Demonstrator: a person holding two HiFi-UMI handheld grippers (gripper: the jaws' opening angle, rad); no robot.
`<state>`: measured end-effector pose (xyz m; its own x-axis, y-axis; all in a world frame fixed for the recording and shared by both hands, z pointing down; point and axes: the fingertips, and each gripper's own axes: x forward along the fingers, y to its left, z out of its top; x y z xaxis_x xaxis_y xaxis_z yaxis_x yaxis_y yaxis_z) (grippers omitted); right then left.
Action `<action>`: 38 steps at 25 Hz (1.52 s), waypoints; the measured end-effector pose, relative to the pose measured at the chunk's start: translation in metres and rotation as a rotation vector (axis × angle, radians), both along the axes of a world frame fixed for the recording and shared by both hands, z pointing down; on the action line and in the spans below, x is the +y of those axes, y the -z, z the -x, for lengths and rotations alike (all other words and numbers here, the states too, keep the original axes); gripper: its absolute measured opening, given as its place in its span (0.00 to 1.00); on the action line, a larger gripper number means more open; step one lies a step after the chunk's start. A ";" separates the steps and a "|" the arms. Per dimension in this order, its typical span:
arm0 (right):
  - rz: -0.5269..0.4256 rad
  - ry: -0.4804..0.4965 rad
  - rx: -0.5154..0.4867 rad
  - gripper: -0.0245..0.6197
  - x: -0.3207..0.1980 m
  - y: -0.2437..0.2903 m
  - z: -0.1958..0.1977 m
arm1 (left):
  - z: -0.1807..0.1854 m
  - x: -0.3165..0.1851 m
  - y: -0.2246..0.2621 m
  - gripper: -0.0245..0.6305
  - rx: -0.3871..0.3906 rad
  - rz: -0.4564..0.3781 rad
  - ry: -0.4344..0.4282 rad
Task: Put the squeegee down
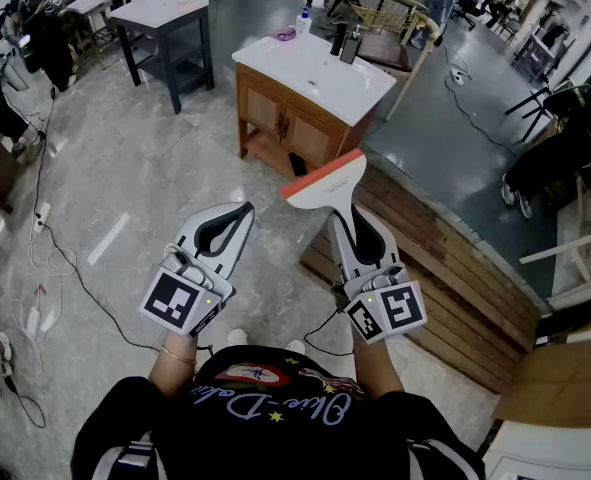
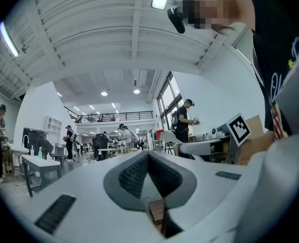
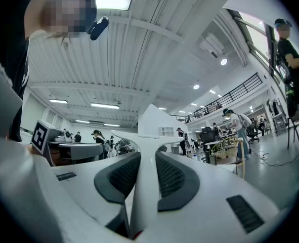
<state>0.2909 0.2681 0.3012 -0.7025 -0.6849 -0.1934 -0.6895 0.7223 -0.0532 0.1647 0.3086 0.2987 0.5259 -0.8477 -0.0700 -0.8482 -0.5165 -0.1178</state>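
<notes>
One squeegee [image 1: 325, 181], handle clamped in R tool [image 1: 350, 220]; L tool [image 1: 243, 213] closed, empty.

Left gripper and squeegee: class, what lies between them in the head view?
Nothing: in the head view only pale floor shows in the gap between the left gripper and the squeegee.

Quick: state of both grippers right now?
Left gripper: shut, empty.
Right gripper: shut on the white plastic squeegee with orange blade edge.

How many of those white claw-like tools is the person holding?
2. The left white two-jaw gripper is shut and empty; the right gripper clamps the handle of a white squeegee with an orange edge.
</notes>
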 end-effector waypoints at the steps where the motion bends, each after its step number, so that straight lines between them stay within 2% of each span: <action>1: 0.001 -0.001 -0.001 0.17 0.000 0.000 -0.001 | -0.001 0.000 0.000 0.02 0.000 -0.001 0.000; 18: 0.010 0.003 -0.068 0.17 -0.008 0.000 -0.024 | -0.018 -0.005 -0.002 0.02 -0.013 0.011 0.015; 38: 0.013 0.023 -0.103 0.17 -0.023 -0.007 -0.083 | -0.076 -0.018 -0.008 0.02 -0.054 0.026 0.037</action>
<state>0.3735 0.2447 0.3077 -0.6953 -0.6714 -0.2564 -0.6629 0.7369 -0.1323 0.2403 0.2909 0.3071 0.4965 -0.8678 -0.0197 -0.8595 -0.4884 -0.1508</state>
